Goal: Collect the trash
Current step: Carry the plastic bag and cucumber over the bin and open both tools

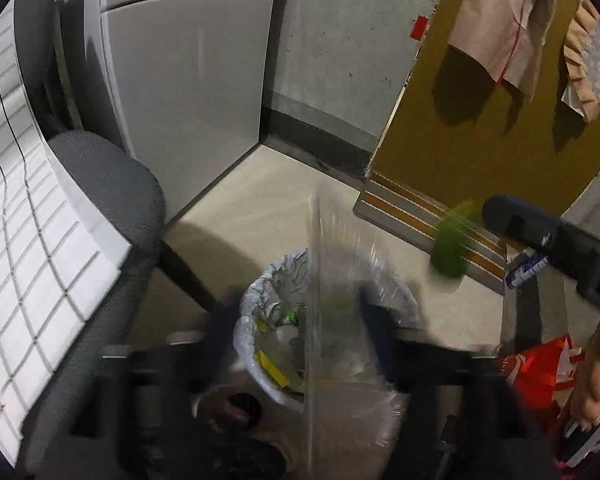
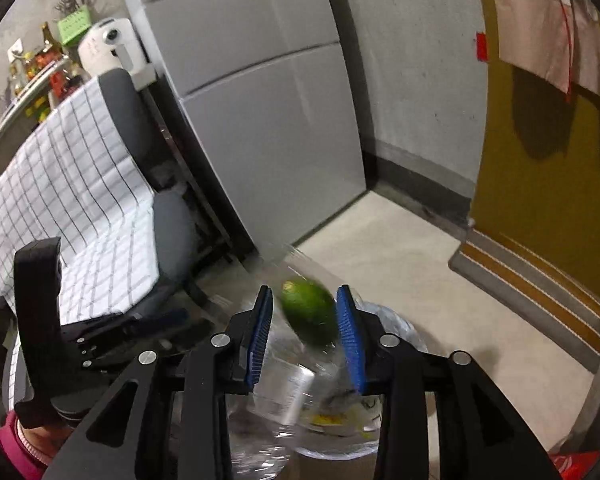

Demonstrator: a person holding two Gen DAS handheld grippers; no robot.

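A lined trash bin (image 1: 260, 312) stands on the floor, holding bottles and wrappers. My left gripper (image 1: 300, 320) is blurred and holds a clear plastic container (image 1: 340, 312) upright above the bin. A green lime (image 1: 452, 244) is in the air to the right, motion-blurred. In the right wrist view the lime (image 2: 308, 312) sits between the blue pads (image 2: 350, 344) of my right gripper (image 2: 306, 320); the jaws stand apart and the left pad is clear of it. The clear container (image 2: 284, 392) and the bin (image 2: 396, 324) lie below. The right gripper (image 1: 540, 240) shows at the left view's right.
A grey office chair (image 1: 100, 208) with a checked cloth (image 2: 80, 200) stands left of the bin. A grey cabinet (image 1: 188, 80) is behind. A yellow door (image 1: 480, 140) is at right. A red bag (image 1: 540, 368) lies at lower right.
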